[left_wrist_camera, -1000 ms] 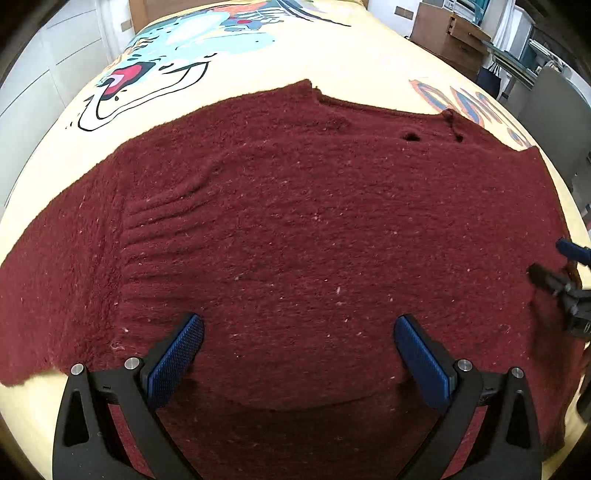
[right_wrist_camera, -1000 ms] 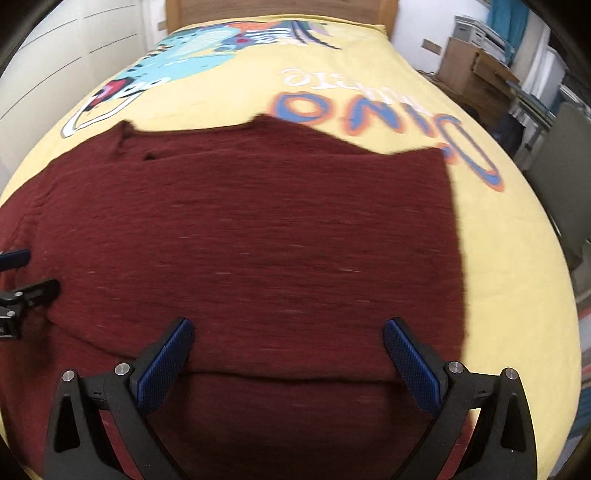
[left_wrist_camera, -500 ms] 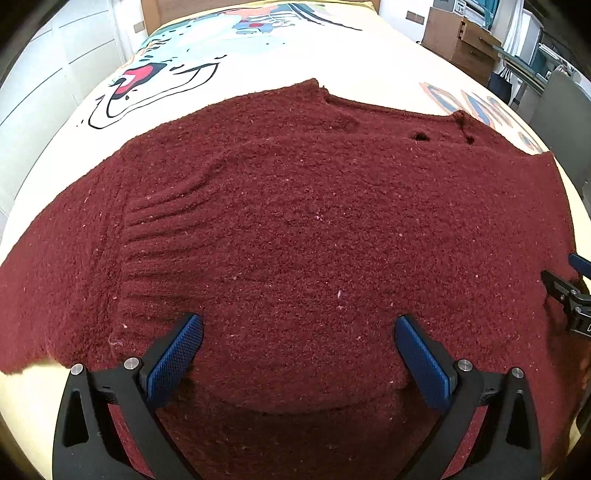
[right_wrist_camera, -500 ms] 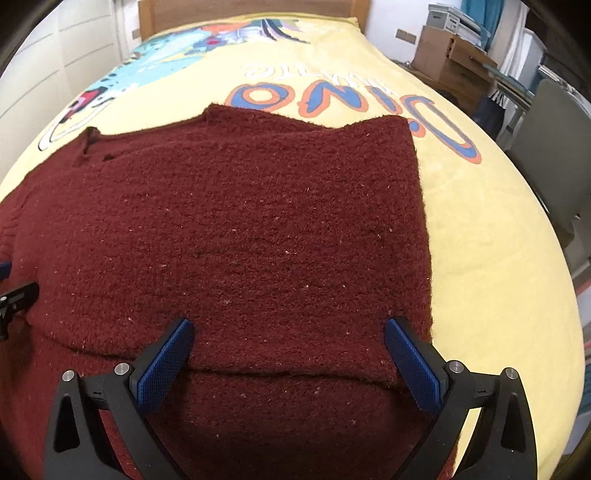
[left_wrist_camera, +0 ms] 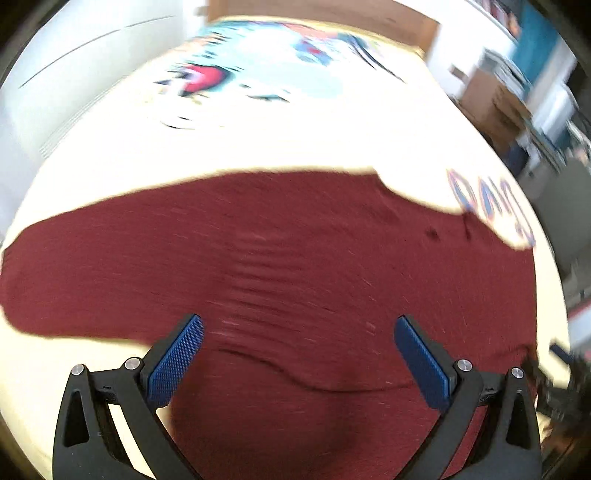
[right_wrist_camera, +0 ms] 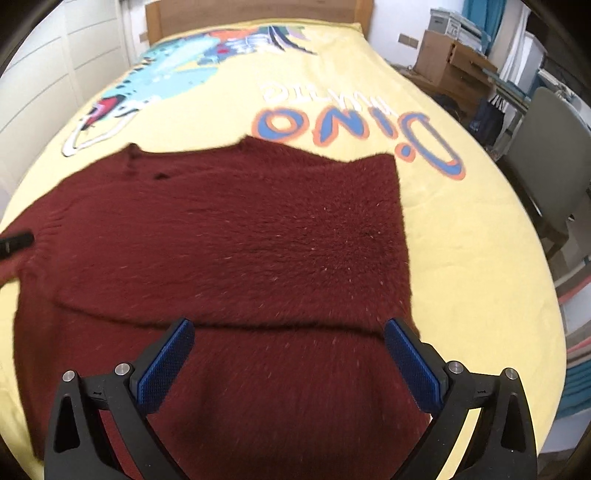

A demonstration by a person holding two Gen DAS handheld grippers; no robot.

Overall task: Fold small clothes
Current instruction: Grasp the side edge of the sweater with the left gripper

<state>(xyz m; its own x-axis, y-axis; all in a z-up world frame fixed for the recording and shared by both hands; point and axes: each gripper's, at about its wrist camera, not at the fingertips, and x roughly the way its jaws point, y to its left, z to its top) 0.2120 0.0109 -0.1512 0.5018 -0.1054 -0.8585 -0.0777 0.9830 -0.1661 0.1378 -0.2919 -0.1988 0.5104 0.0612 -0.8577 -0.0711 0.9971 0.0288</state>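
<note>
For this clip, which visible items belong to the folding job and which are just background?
Part of the job:
maroon sweater, partly folded, on the bed
left gripper, open
right gripper, open

Just lying about:
yellow dino bedspread
cardboard boxes
grey chair
wooden headboard

So the sweater (right_wrist_camera: 229, 236) is spread flat on the bed (right_wrist_camera: 461, 236), lying across it, with a folded layer on top whose edge runs side to side just ahead of the right gripper (right_wrist_camera: 288, 365). Both grippers sit at the near edge over the sweater, left gripper (left_wrist_camera: 295, 363) toward its left part, where a sleeve (left_wrist_camera: 85, 266) runs off to the left. Headboard (right_wrist_camera: 258, 14) is at the far end. Boxes (right_wrist_camera: 450, 59) and a chair (right_wrist_camera: 550, 155) stand off the bed's right side, wall panels (right_wrist_camera: 44, 66) on the left.
</note>
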